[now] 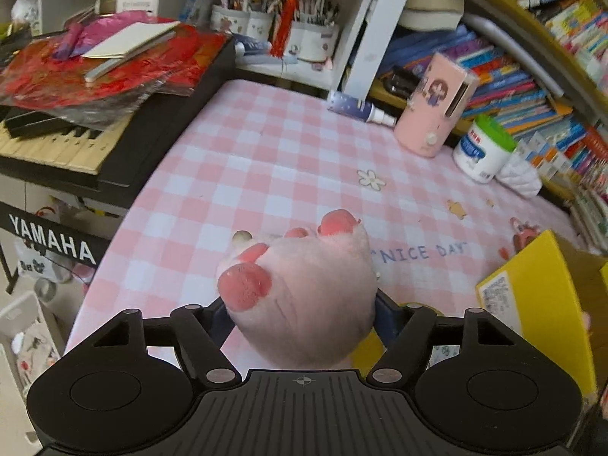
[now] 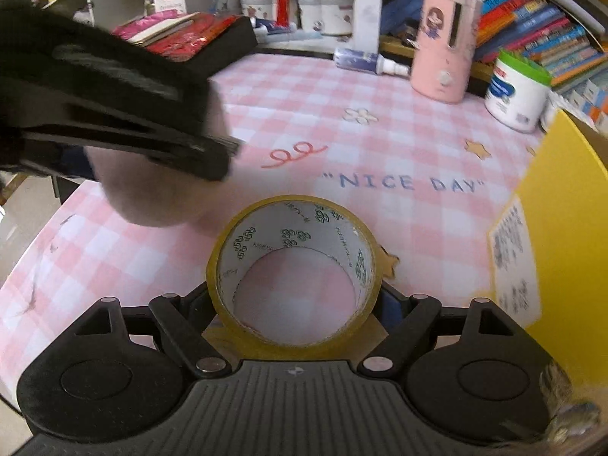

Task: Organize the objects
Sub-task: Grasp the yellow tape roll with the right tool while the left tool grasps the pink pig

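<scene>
My left gripper [image 1: 300,307] is shut on a pink plush cat paw [image 1: 304,288] with darker pink pads, held above the pink checked tablecloth [image 1: 266,159]. My right gripper [image 2: 296,296] is shut on a roll of yellowish clear tape [image 2: 294,273], its hole facing up, just above the cloth. The left gripper body [image 2: 114,106] with the plush paw [image 2: 152,197] shows blurred at the left of the right wrist view. A yellow cardboard box [image 1: 539,304] stands at the right; it also shows in the right wrist view [image 2: 562,235].
A pink cylinder container [image 1: 433,106], a white tub with green lid [image 1: 482,148] and a spray bottle [image 1: 357,108] stand at the back right. A Yamaha keyboard [image 1: 76,140] piled with red items lies left. Bookshelves [image 1: 532,57] and pen holders [image 1: 273,26] line the back.
</scene>
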{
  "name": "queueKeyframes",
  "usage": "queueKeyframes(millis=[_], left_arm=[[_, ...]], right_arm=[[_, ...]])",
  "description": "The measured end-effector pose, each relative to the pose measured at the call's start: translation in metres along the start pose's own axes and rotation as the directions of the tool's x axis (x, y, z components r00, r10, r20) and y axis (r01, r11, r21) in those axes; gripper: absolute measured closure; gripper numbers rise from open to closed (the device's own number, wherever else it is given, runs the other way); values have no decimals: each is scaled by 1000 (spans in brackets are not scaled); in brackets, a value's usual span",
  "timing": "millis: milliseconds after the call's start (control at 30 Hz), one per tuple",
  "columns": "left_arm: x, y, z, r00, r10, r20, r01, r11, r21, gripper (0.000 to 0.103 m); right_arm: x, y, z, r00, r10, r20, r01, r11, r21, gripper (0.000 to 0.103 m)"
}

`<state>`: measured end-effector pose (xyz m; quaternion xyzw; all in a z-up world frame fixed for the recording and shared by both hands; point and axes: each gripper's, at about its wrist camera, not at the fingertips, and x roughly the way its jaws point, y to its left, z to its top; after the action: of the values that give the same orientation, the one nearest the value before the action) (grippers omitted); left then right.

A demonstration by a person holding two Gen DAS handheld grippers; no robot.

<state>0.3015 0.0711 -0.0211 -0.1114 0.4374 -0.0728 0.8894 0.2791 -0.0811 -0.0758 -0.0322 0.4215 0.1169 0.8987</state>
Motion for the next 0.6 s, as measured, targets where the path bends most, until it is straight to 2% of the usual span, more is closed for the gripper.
queueKeyframes(millis=[167,400,600], left_arm=[[-41,12,-17,998,-41,49,43,997,-59,31],[-95,17,-54,990,-88,106,96,992,-76,31],[-132,21,-90,982,-126,139,140,986,-95,31]], right_arm=[[-29,-3,-5,1000,0,28,-1,1000,29,22],[-75,2,-22,999,-13,50,13,1000,3,22],[-123,5,-40,998,-12,63,8,998,68,22]])
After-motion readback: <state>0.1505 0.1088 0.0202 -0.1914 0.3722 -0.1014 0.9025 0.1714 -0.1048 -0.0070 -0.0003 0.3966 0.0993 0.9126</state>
